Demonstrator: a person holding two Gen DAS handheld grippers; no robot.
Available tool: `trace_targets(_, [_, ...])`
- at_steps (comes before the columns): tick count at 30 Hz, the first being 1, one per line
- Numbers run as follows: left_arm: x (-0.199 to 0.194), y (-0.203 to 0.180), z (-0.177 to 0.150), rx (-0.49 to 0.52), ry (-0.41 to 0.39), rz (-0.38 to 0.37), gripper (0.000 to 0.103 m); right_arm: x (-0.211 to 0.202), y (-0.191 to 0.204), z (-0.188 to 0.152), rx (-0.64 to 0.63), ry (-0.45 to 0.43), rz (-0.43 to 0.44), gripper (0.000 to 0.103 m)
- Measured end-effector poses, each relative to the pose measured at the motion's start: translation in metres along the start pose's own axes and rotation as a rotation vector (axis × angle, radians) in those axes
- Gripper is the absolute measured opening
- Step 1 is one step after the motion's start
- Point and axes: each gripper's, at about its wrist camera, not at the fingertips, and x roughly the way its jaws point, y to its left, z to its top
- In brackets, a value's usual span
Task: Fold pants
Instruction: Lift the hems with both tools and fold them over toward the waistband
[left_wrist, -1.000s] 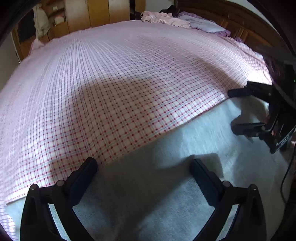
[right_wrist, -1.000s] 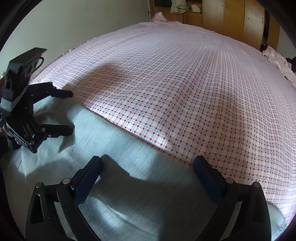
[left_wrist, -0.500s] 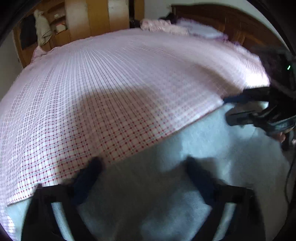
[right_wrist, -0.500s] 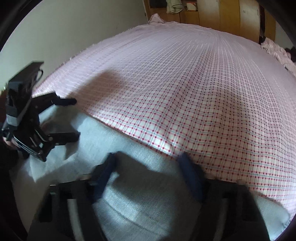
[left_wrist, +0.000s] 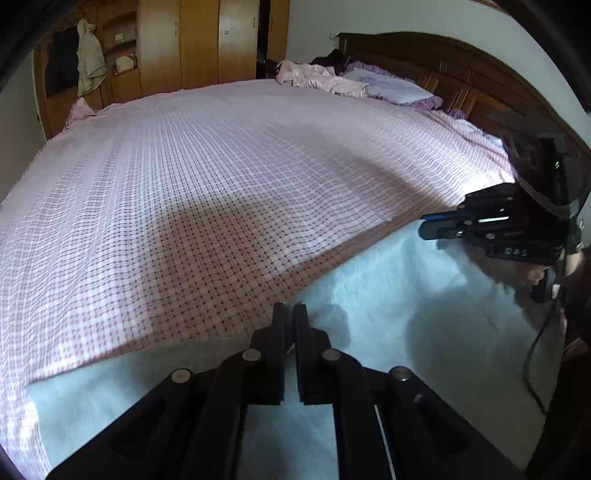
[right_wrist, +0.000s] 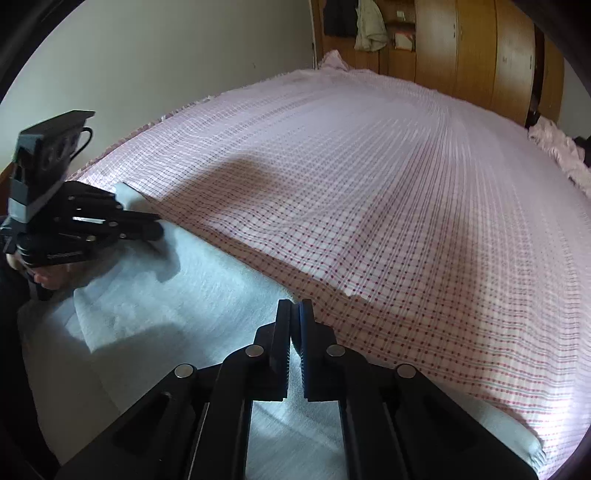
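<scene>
The pale grey-blue pants (left_wrist: 388, 295) lie flat along the near side of the bed, on a pink checked sheet (left_wrist: 221, 184). My left gripper (left_wrist: 290, 308) has its jaws closed tight on the pants' far edge, where the cloth meets the sheet. In the right wrist view the left gripper (right_wrist: 159, 229) pinches that edge at the left, and the cloth rises in a fold around it. My right gripper (right_wrist: 295, 304) is shut on the same far edge of the pants (right_wrist: 192, 302). From the left wrist view the right gripper (left_wrist: 424, 229) shows at the far right.
Pink clothes (left_wrist: 314, 75) and a purple pillow (left_wrist: 391, 88) lie by the wooden headboard (left_wrist: 443, 66). A wooden wardrobe (left_wrist: 184, 40) stands beyond the bed. A plain wall (right_wrist: 147, 55) runs along the bed's far side. The sheet (right_wrist: 369, 184) stretches wide ahead of both grippers.
Both grippers stood wide open over the pants and have now shut on the far edge. Both have risen a little, and the cloth has lifted into folds near the left gripper.
</scene>
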Motion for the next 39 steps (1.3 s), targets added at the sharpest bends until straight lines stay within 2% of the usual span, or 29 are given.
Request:
trace_targets(8, [-0.053, -0.034, -0.026, -0.068, -0.092, 0.036, 0.004, -0.053, 0.047, -0.016, -0.069, -0.07, -0.14, 0.0])
trace_targets(15, [-0.106, -0.073, -0.074, -0.102, -0.156, 0.061, 0.004, -0.096, 0.132, -0.069, -0.236, -0.103, -0.378, 0.0])
trace_targets(19, [-0.129, -0.101, -0.104, -0.068, -0.163, 0.081, 0.004, -0.108, 0.175, -0.101, -0.312, -0.114, -0.512, 0.0])
trace_targets(25, [-0.143, -0.131, -0.149, -0.052, -0.125, 0.084, 0.004, -0.114, 0.228, -0.146, -0.42, -0.111, -0.652, 0.0])
trace_targets(29, [-0.143, -0.137, -0.168, -0.021, -0.091, 0.109, 0.004, -0.106, 0.261, -0.171, -0.587, -0.081, -0.723, 0.0])
trace_targets(33, [-0.143, -0.148, -0.185, 0.046, -0.071, 0.133, 0.004, -0.082, 0.275, -0.199, -0.792, -0.009, -0.79, 0.0])
trace_targets(39, [-0.137, -0.163, -0.202, 0.145, -0.062, 0.186, 0.004, -0.068, 0.278, -0.214, -0.927, 0.012, -0.843, 0.0])
